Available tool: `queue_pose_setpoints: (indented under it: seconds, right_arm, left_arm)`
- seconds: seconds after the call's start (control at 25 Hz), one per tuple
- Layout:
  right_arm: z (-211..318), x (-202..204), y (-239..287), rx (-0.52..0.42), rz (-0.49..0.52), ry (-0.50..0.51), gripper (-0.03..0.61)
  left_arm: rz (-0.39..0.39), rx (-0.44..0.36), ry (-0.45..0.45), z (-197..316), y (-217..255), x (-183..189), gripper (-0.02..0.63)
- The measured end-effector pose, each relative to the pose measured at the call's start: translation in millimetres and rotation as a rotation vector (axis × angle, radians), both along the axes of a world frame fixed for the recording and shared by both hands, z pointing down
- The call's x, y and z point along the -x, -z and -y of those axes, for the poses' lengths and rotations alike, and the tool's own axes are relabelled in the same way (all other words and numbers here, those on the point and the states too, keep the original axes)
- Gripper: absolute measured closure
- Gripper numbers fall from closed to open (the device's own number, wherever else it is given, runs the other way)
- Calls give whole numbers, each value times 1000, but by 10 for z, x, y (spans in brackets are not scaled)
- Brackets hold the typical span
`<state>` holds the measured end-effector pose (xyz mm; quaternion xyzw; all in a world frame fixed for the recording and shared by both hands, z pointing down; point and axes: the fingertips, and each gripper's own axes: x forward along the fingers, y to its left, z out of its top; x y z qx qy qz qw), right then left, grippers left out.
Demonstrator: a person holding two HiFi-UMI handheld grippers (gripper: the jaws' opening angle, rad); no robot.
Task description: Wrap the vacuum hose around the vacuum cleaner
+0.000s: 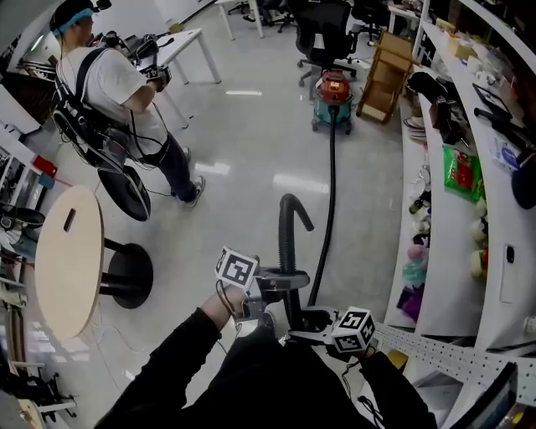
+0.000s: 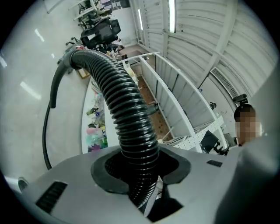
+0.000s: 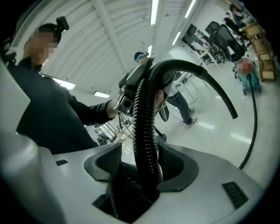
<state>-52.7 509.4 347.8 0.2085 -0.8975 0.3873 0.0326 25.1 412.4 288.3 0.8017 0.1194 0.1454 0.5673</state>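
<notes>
Left claw (image 1: 289,281) clamped on hose (image 1: 288,230); right claw (image 1: 303,322) jaws slack around it; both near level.

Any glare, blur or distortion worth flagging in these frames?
Head view: the fisheye bows the shelves, and bright patches glare off the floor. Left gripper view: the hose is sharp, with the corners vignetted black. Right gripper view: the ceiling light is blown out, and the hose is crisp.

Hose (image 1: 288,224) arches up between left gripper (image 1: 278,283) and right gripper (image 1: 308,322), runs across floor (image 1: 251,151) to vacuum cleaner (image 1: 334,96).
</notes>
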Motion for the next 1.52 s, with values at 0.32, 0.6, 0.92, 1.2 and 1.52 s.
queue_pose_setpoints:
  seconds: [0.32,0.6,0.92,1.2,1.52]
  right_arm:
    - [620,-63,247,-73,-48,-145,393]
    - [1396,-530,258,138,231,-361,396]
    - [2240,-593,140,252,196,-407,397]
    - [3102,-916,190,304,378,-590,400]
    - [3885,-1195,371,393,641,-752,405]
  left_arm:
    - [-25,144,-12,478,257,-276,430]
    - [39,-142,-190,859,-268,-183,325]
    - [-70,-206,38,1506,-471,215,321]
    - [-92,-327,-125,1532,-708,517,276]
    - [-44,-481,-280,1397,-1057,307,264]
